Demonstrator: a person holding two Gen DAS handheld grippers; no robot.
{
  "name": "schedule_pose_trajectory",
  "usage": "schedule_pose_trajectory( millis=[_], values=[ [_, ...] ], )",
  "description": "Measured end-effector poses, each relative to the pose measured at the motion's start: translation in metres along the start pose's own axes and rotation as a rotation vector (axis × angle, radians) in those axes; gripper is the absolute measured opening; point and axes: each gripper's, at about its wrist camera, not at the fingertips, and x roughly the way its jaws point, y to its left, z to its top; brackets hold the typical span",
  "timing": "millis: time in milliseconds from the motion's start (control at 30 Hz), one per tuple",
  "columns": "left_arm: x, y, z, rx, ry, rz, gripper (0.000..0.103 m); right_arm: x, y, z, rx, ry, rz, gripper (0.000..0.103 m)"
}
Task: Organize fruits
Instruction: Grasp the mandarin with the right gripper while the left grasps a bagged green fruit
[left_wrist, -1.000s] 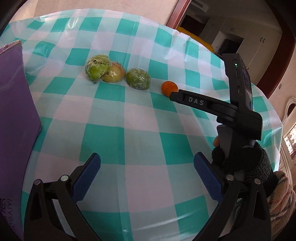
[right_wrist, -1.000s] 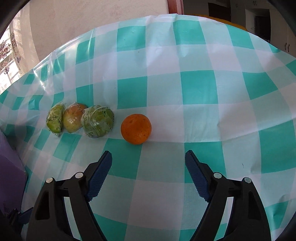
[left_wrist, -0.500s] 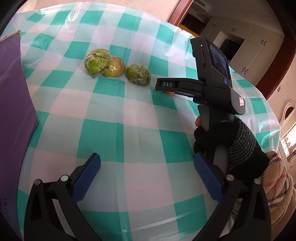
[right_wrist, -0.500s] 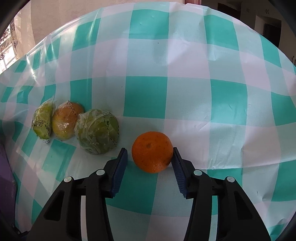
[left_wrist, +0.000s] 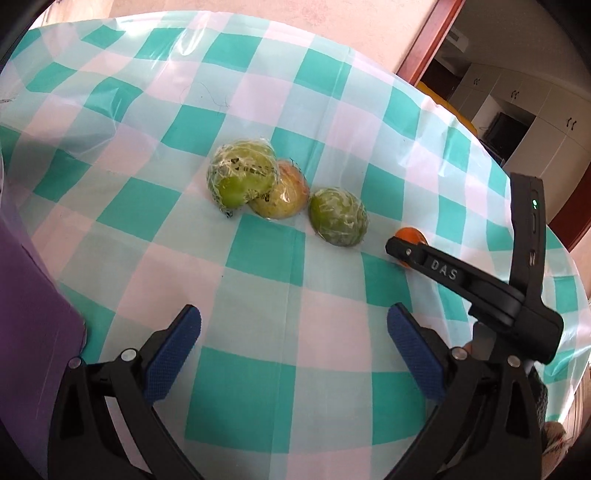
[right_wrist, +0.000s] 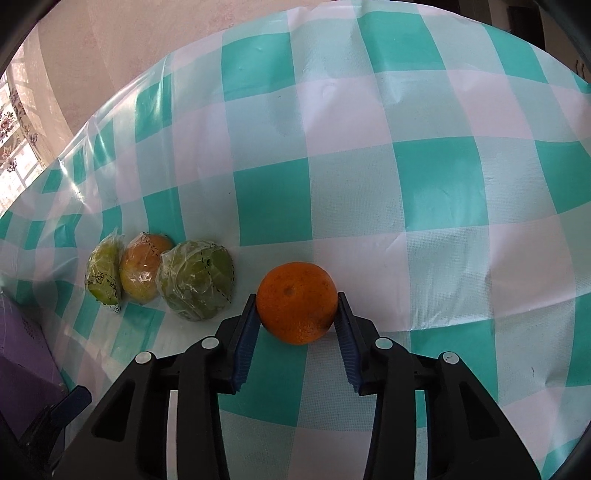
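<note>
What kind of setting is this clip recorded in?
Probably a home dining area: a round table under a teal checked tablecloth, a wooden door frame, and white cabinets in the next room.

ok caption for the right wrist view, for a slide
Right gripper, jaws just closing, clamps an orange on the checked tablecloth, beside three wrapped fruits.

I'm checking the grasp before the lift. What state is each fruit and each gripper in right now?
orange: bare, on the tablecloth, clamped between the blue pads.
right gripper: jaws just closing, shut on the orange.
left gripper: open, holding nothing.
three wrapped fruits: in clear plastic wrap, resting in a row on the cloth, untouched.
</note>
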Motion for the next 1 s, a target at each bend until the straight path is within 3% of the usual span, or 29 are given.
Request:
schedule_pose_trajectory(
  millis=[133, 433, 533, 633, 667, 700, 867, 1000],
  values=[
    [0.015, 0.015, 0.032, -0.101, -0.071, -0.027, 0.101, -0.01, -0.018, -0.001, 0.035, -0.007, 0.034, 0.04],
    [0.052, 0.063, 0.08, -0.349, -0.113, -0.017, 0.1, -0.017, -0.028, 0.0, 0.054, -0.009, 0.054, 0.04],
    [0.055, 0.059, 0.082, -0.32, -0.099, -0.012, 0.096, -0.018, -0.028, -0.001, 0.055, -0.009, 0.054, 0.04],
    [0.059, 0.05, 0.083, -0.269, -0.082, 0.051, 0.083, -0.014, -0.022, -0.001, 0.06, -0.01, 0.058, 0.04],
    [0.06, 0.049, 0.084, -0.267, -0.082, 0.053, 0.076, -0.013, -0.022, 0.0, 0.062, -0.01, 0.059, 0.04],
    [0.061, 0.05, 0.084, -0.271, -0.077, 0.029, 0.062, -0.013, -0.023, -0.001, 0.064, -0.01, 0.06, 0.04],
    [0.058, 0.044, 0.084, -0.263, -0.08, 0.021, 0.061, -0.016, -0.025, -0.001, 0.07, -0.011, 0.061, 0.04],
    [0.042, 0.031, 0.074, -0.204, -0.151, 0.007, 0.061, -0.016, -0.024, -0.002, 0.08, -0.013, 0.061, 0.04]
  ],
)
